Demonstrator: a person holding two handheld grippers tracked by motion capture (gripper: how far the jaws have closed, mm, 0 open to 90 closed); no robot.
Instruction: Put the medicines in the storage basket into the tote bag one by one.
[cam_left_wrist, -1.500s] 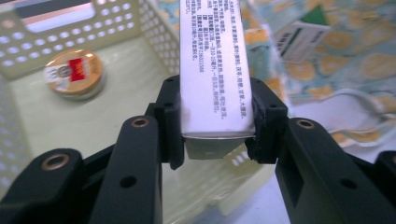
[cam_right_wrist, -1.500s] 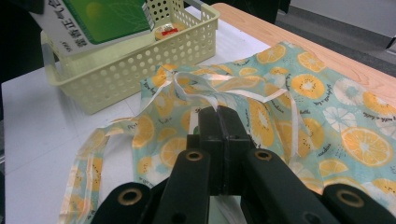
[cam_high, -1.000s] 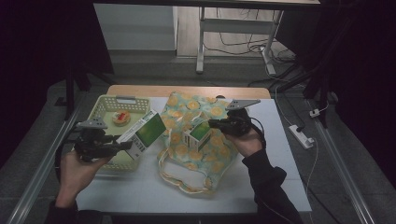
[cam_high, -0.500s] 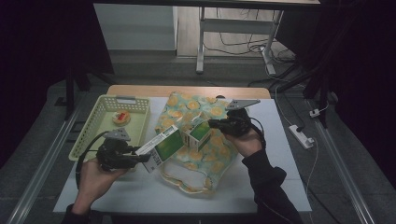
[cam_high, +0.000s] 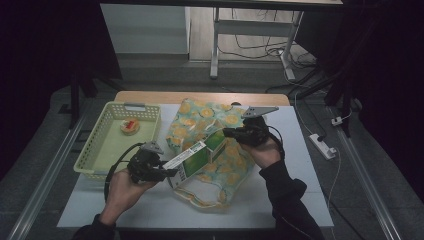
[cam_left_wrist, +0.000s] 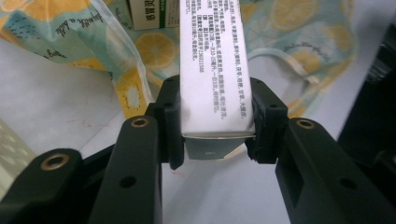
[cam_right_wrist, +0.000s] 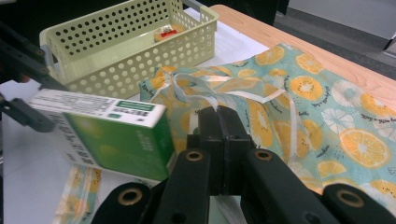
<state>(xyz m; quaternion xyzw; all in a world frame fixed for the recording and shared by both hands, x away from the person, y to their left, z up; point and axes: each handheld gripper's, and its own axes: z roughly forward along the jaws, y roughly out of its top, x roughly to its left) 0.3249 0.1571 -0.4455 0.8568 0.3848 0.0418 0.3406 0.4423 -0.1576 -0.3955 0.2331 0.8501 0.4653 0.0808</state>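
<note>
My left gripper (cam_high: 167, 172) is shut on a green and white box (cam_high: 192, 159), holding it by one end at the near left edge of the lemon-print cloth bag (cam_high: 195, 117). In the left gripper view the pads (cam_left_wrist: 170, 116) press both sides of the box (cam_left_wrist: 215, 60). A second box (cam_high: 216, 141) lies just past it on the bag's cloth. My right gripper (cam_high: 227, 132) is over the bag's middle, its jaws shut on the bag's white strap and cloth (cam_right_wrist: 205, 95). The held box (cam_right_wrist: 112, 133) shows left of my right gripper (cam_right_wrist: 218, 114).
A pale green perforated basket (cam_high: 100, 150) stands at the table's left and holds a small round item with red on it (cam_high: 129, 127). White table cover (cam_high: 150, 210) lies bare in front. A power strip (cam_high: 322, 146) lies on the floor to the right.
My left gripper has carried the box right and down, from beside the basket to the bag's near left edge. The right gripper has kept still.
</note>
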